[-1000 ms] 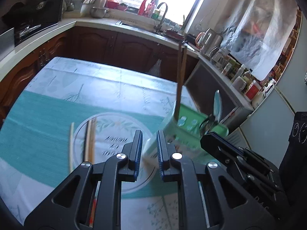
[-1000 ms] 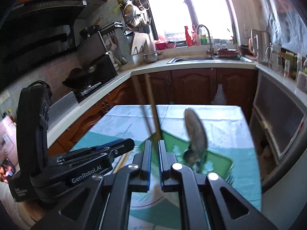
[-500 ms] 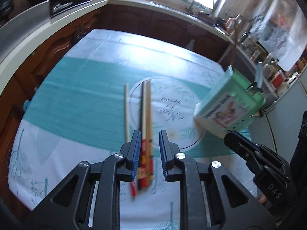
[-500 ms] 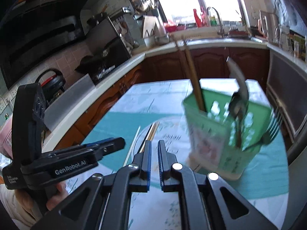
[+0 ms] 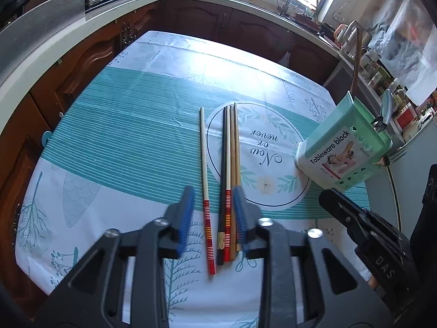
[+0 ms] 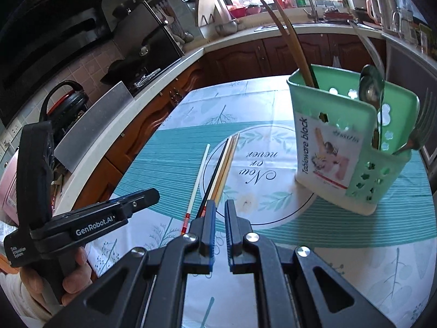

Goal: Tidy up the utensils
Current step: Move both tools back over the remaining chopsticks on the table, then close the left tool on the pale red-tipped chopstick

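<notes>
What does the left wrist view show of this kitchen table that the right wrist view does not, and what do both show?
Only the left wrist view shows the chopsticks at full length, down to their butt ends between the opening left tool.

Only the right wrist view shows the hand gripping that tool, and the spoon and fork clearly.

Both show the green holder and the tablecloth.

From the left wrist view I've got bare tablecloth (image 5: 131,142) across the whole left half, open approach. Chopsticks (image 5: 229,180) lie centre frame, btwn my opening left gripper (image 5: 212,216) pads, not pinched. Green holder (image 5: 344,150) blocks right edge w/ tall handles sticking up. Right gripper (image 6: 218,222) closed, lower centre of its view, holder at its upper right
</notes>
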Demonstrator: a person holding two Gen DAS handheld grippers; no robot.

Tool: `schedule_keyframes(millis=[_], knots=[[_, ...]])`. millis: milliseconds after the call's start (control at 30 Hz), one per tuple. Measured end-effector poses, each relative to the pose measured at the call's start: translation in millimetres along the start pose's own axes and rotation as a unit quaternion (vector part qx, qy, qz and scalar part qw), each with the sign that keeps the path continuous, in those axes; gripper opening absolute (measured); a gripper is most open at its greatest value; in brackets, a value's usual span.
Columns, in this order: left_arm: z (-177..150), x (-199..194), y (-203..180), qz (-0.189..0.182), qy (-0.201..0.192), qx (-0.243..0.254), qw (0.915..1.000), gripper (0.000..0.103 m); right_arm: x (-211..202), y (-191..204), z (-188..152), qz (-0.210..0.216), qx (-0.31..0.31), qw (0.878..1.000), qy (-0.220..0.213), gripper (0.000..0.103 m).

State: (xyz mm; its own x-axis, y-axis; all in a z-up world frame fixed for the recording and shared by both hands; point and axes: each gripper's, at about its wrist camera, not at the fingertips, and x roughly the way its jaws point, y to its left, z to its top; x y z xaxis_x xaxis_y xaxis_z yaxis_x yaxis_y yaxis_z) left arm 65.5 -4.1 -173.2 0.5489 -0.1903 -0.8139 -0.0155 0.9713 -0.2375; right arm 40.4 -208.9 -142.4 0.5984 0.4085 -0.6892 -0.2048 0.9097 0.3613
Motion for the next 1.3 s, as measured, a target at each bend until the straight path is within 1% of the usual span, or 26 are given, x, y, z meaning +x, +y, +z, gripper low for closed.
schedule_keyframes(millis=[67,233,400,467,500,533,567,667,733,767,867,900,967,1000,1067,1133,1167,1300], knots=[[1,-1,0,0.001,-0.004,-0.002,1.0,0.04,2,0,0,-0.007,0.004,1.0,-0.002,0.007],[2,3,2,0.001,-0.001,-0.006,1.0,0.04,8,-5,-1,-0.019,0.024,0.999,-0.008,0.007],[3,8,7,0.001,0.005,-0.018,0.9998,0.04,15,-5,0,-0.031,0.015,0.999,-0.007,0.007],[4,11,12,0.004,0.007,-0.025,0.9997,0.04,19,-5,0,-0.036,0.014,0.999,0.005,0.013],[4,12,14,0.005,0.008,-0.026,0.9996,0.04,21,-5,1,-0.039,0.012,0.999,0.01,0.024],[4,14,16,0.01,0.009,-0.025,0.9996,0.04,23,-5,1,-0.043,0.01,0.999,0.013,0.032],[5,16,18,0.015,0.007,-0.024,0.9996,0.04,25,-4,1,-0.05,0.006,0.999,0.019,0.035],[6,22,23,0.027,0.008,-0.022,0.9994,0.04,33,-4,2,-0.05,0.006,0.998,0.038,0.035],[9,33,25,0.028,0.029,-0.012,0.9991,0.04,37,-5,2,-0.053,0.009,0.997,0.05,0.035],[9,37,27,0.023,0.039,-0.011,0.9989,0.04,39,-5,2,-0.055,0.01,0.997,0.055,0.035],[15,57,32,-0.009,0.09,-0.018,0.9957,0.04,44,-5,-1,-0.053,0.005,0.997,0.064,0.035],[17,62,33,-0.011,0.101,-0.02,0.9946,0.037,45,-5,-2,-0.051,0.004,0.997,0.066,0.035],[20,69,33,-0.015,0.114,-0.022,0.9931,0.036,48,-4,-3,-0.047,0.001,0.996,0.071,0.035],[25,75,32,-0.019,0.127,-0.021,0.9914,0.036,49,-4,-4,-0.045,0.0,0.996,0.073,0.035],[32,82,28,-0.02,0.142,-0.02,0.9895,0.035,52,-4,-6,-0.04,-0.001,0.996,0.079,0.035],[42,92,21,-0.02,0.161,-0.015,0.9866,0.03,54,-4,-7,-0.036,-0.001,0.996,0.083,0.035],[45,95,18,-0.017,0.166,-0.012,0.9859,0.026,54,-5,-8,-0.035,0.0,0.996,0.085,0.035],[59,116,2,0.004,0.203,0.011,0.9792,0.02,55,-8,-9,-0.028,0.007,0.996,0.088,0.035]])
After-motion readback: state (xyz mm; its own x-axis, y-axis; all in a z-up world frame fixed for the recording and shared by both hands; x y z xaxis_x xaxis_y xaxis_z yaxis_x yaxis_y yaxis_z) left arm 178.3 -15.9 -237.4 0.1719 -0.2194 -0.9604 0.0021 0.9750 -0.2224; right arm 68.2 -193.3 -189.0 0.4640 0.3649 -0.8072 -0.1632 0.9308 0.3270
